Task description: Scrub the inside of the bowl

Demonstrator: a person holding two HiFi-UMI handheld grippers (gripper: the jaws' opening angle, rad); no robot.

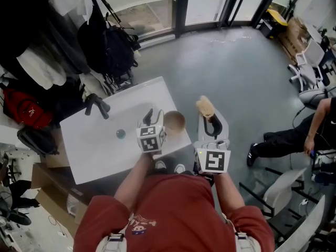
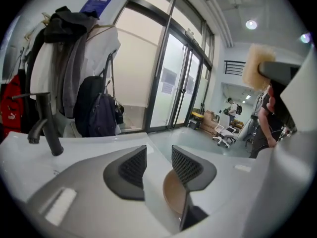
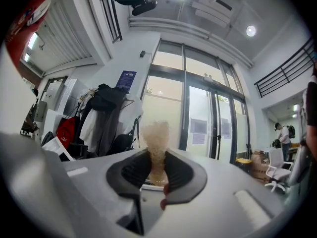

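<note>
The left gripper (image 2: 157,162) has its fingers spread by the bowl (image 1: 174,122) on the counter (image 1: 94,151). The right gripper (image 3: 157,171) pinches the brush (image 3: 155,138) clear of the bowl, so no scrubbing appears under way.

faucet (image 1: 97,106): on the bench (image 1: 94,156), left part
drain (image 1: 121,134): right of faucet
bowl (image 1: 175,122): apparently resting at bench's right edge
scrubber (image 1: 206,107): right of bowl, off the bench
coats (image 1: 31,46): behind bench

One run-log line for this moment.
left gripper: open, empty, near bowl | right gripper: shut on brush | bowl: on sink edge, unheld
</note>
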